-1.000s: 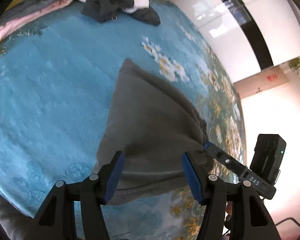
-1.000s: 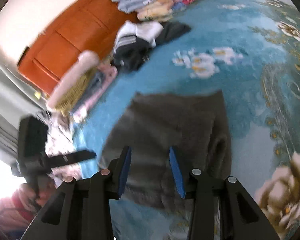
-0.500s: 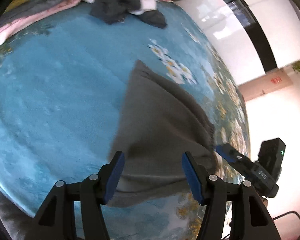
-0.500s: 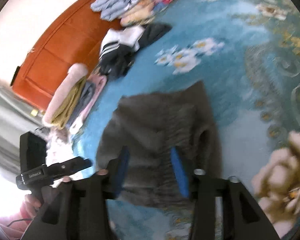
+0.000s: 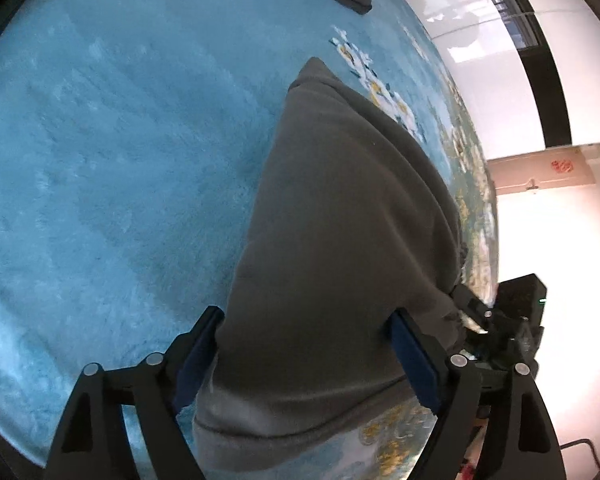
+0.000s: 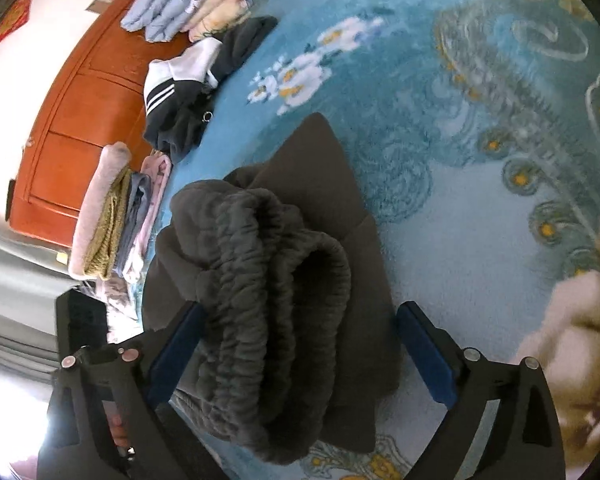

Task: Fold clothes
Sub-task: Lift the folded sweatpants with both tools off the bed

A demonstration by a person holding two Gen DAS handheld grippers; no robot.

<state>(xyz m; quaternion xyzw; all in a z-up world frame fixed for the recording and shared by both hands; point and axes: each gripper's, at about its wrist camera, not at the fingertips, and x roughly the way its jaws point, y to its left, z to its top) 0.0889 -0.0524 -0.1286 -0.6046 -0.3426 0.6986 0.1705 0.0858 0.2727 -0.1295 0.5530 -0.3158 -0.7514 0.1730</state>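
Grey sweatpants [image 5: 332, 240] between fingers of both tools — left [image 5: 306, 354], right [image 6: 300, 354] — spread wide, not clamped.

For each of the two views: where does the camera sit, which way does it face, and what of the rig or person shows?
Left wrist: on the left gripper, facing along its open fingers over the grey garment on the blue carpet; the other gripper shows at right.
Right wrist: on the right gripper, facing the garment's gathered waistband, with clothes piles and an orange cabinet beyond.
Shared: garment, carpet, dark clothes pile.
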